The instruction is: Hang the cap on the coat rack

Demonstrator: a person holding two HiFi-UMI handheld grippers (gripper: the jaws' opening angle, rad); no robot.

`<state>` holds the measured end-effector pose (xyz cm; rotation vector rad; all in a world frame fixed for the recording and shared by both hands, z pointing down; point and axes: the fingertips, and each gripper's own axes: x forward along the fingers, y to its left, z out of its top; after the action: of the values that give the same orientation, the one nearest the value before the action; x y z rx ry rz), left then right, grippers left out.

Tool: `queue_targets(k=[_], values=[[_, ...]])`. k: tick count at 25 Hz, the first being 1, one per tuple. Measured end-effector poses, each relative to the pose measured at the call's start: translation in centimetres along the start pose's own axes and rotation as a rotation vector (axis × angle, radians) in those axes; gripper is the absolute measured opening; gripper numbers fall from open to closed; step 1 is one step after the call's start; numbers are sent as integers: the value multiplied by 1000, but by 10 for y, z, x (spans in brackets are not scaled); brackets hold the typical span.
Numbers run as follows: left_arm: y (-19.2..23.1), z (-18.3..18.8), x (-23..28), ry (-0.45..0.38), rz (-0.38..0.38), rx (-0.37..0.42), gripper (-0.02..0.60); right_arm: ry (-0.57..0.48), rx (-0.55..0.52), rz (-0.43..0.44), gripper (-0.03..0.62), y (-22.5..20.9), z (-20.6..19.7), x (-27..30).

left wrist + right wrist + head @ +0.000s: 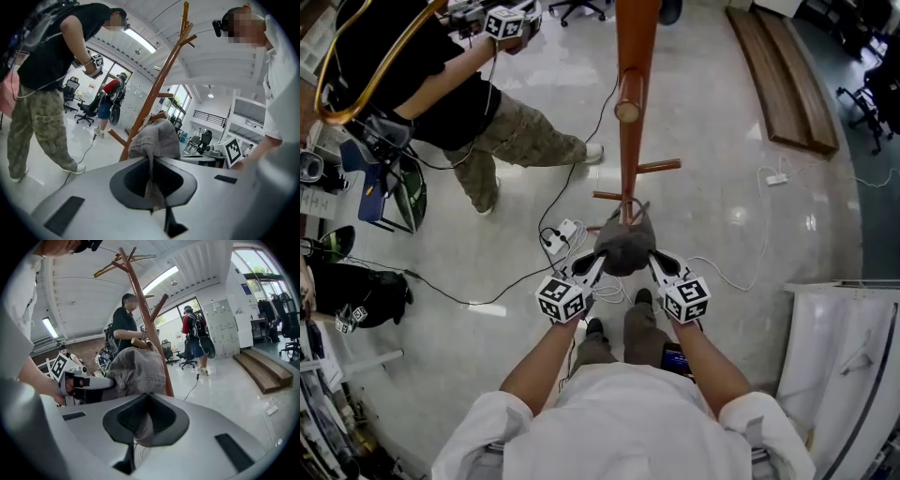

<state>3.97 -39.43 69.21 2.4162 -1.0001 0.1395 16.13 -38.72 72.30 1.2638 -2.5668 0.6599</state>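
Left gripper (596, 265) at cap's 7 o'clock, right gripper (656, 263) at 5 o'clock: both clenched on cap (624, 246) edge, cloth pinched between jaws. Cap held between them, close against rack (632, 122) by low pegs (659, 167); contact unclear. Risk: thin pinch slips or one side frees early, so cap drops to floor (712, 187); limp cloth could slide off peg. Cap grey, soft, crumpled, button on crown.
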Motion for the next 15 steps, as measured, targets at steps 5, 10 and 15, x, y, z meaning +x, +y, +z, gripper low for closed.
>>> queue_targets(k=[5,10,15], values=[[15,-4,15,5,33,-2,21,19,-4,4,28,-16,-6,16],[29,-6,32,11,56,-15,21,39,-10,2,28,-31,-9,32],[42,-8,42,25,78,-30,22,65,-11,-11,28,-42,-11,47]])
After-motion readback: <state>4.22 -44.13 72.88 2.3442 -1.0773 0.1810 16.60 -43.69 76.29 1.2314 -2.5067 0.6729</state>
